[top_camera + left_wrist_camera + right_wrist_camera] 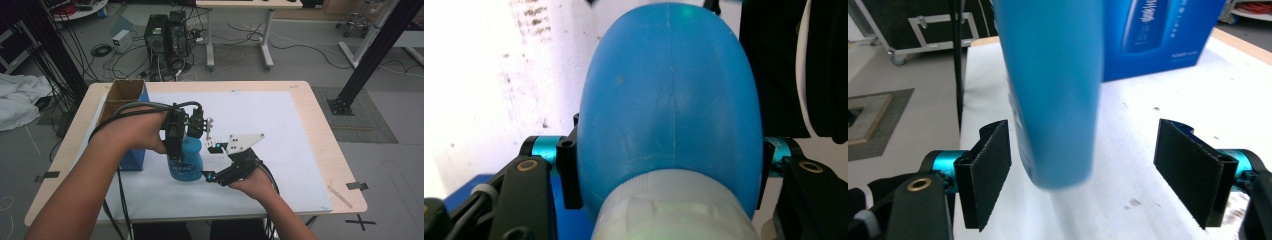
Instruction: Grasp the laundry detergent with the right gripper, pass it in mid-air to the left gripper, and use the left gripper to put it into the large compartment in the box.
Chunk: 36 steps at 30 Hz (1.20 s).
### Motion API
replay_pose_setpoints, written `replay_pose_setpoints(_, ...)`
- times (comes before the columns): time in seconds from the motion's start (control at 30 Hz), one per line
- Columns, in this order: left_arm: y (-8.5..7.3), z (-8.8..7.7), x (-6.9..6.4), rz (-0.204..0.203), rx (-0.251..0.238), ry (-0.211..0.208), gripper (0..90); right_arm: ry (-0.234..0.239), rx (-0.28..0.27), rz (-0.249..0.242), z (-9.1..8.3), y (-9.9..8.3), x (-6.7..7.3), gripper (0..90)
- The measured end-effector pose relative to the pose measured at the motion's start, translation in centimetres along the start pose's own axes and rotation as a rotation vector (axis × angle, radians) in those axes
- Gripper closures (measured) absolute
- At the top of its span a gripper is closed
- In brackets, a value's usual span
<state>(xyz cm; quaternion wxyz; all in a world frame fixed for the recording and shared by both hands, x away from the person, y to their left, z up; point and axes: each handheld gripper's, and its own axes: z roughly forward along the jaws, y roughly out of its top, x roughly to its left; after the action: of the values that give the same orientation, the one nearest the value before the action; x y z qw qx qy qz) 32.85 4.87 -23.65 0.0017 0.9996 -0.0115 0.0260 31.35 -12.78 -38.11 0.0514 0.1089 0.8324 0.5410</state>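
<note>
Blue bottle (186, 161) hangs just above the white worktop (280, 125), near the blue box (134, 159). My left gripper (181, 131) clamps its shoulder; right gripper (214, 161) jaws parted, pads clear. Handover looks complete; next, withdraw right.

Blue bottle (1053, 90) hangs between the open tool (1083, 175) pads.

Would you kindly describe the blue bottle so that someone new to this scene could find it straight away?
Start at the white sheet covering the wooden table, then look near its front left, just right of the blue carton. There the blue bottle hangs in the left gripper, which clamps its shoulder. Unlike the boxy carton, it is rounded, smooth plastic with a pale grey cap.
</note>
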Motion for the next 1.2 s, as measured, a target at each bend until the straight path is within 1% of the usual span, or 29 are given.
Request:
replay_pose_setpoints(0.03, -0.4, -0.6, 0.2, -0.021, 0.0, 0.001, 38.8, -0.009, 0.002, -0.002, -0.5, 0.2, -0.3, 21.9)
replay_pose_setpoints(0.13, -0.8, -1.1, 0.6, -0.048, 0.007, 0.002, 38.8, -0.026, 0.01, -0.002, -1.3, 0.4, -0.6, 20.0)
replay_pose_setpoints(0.3, -1.7, -2.1, 1.0, -0.09, 0.013, -0.006, 38.7, -0.052, 0.026, -0.014, -2.5, 1.0, -1.0, 19.9)
replay_pose_setpoints(0.37, -1.9, -2.3, 1.0, -0.096, 0.013, -0.004, 38.8, -0.061, 0.037, -0.02, -3.0, 1.3, -1.2, 19.9)
replay_pose_setpoints(0.5, -3.0, -3.6, 1.5, -0.14, 0.01, -0.001, 38.7, -0.077, 0.058, -0.023, -3.9, 1.8, -1.6, 19.8)
replay_pose_setpoints(0.53, -3.0, -3.6, 1.5, -0.14, 0.01, -0.001, 38.7, -0.077, 0.058, -0.023, -3.9, 1.8, -1.6, 19.8)
replay_pose_setpoints(0.57, -3.3, -3.9, 1.6, -0.149, 0.007, -0.003, 38.7, -0.078, 0.066, -0.027, -4.0, 1.9, -1.7, 17.6)
replay_pose_setpoints(0.6, -3.8, -4.5, 1.9, -0.172, 0.003, -0.007, 38.7, -0.094, 0.1, -0.034, -4.3, 2.2, -2.0, 13.4)
replay_pose_setpoints(0.63, -3.8, -4.5, 1.9, -0.172, 0.003, -0.007, 38.7, -0.095, 0.106, -0.036, -4.4, 2.3, -2.0, 13.4)
replay_pose_setpoints(0.67, -4.3, -5.1, 2.2, -0.196, -0.001, -0.005, 38.7, -0.099, 0.111, -0.039, -4.6, 2.4, -2.1, 13.4)
replay_pose_setpoints(0.7, -4.3, -5.1, 2.2, -0.196, -0.001, -0.005, 38.7, -0.099, 0.111, -0.039, -4.6, 2.4, -2.1, 13.4)
replay_pose_setpoints(0.73, -4.9, -5.8, 2.5, -0.221, -0.002, -0.006, 38.7, -0.104, 0.119, -0.044, -5.0, 2.7, -2.2, 13.4)
replay_pose_setpoints(0.77, -4.9, -5.8, 2.5, -0.221, -0.002, -0.006, 38.7, -0.104, 0.119, -0.044, -5.0, 2.7, -2.2, 13.4)
replay_pose_setpoints(0.8, -5.5, -6.5, 2.9, -0.251, -0.002, -0.008, 38.7, -0.106, 0.128, -0.044, -5.3, 2.9, -2.3, 13.4)
replay_pose_setpoints(0.83, -5.5, -6.5, 2.9, -0.251, -0.002, -0.008, 38.7, -0.106, 0.128, -0.044, -5.3, 2.9, -2.3, 13.4)
replay_pose_setpoints(0.87, -5.8, -6.9, 3.1, -0.264, -0.004, -0.011, 38.7, -0.109, 0.141, -0.05, -5.6, 3.2, -2.5, 13.3)
replay_pose_setpoints(0.9, -6.2, -7.2, 3.2, -0.278, -0.006, -0.01, 38.7, -0.109, 0.141, -0.05, -5.6, 3.2, -2.5, 13.3)
replay_pose_setpoints(0.97, -6.9, -8.0, 3.6, -0.319, -0.005, -0.003, 38.7, -0.11, 0.158, -0.049, -5.8, 3.3, -2.6, 13.3)
replay_pose_setpoints(1.0, -7.6, -8.5, 3.9, -0.352, -0.003, -0.002, 38.6, -0.108, 0.172, -0.051, -6.0, 3.4, -2.7, 13.3)
replay_pose_setpoints(1.07, -7.6, -8.5, 3.9, -0.352, -0.003, -0.002, 38.7, -0.109, 0.179, -0.047, -6.1, 3.4, -2.8, 13.3)
replay_pose_setpoints(1.1, -8.6, -9.0, 4.5, -0.4, -0.013, -0.007, 38.7, -0.109, 0.179, -0.047, -6.1, 3.4, -2.8, 13.3)
replay_pose_setpoints(1.2, -10.2, -9.8, 5.2, -0.449, -0.028, -0.012, 38.6, -0.111, 0.197, -0.041, -6.3, 3.4, -3.1, 13.1)
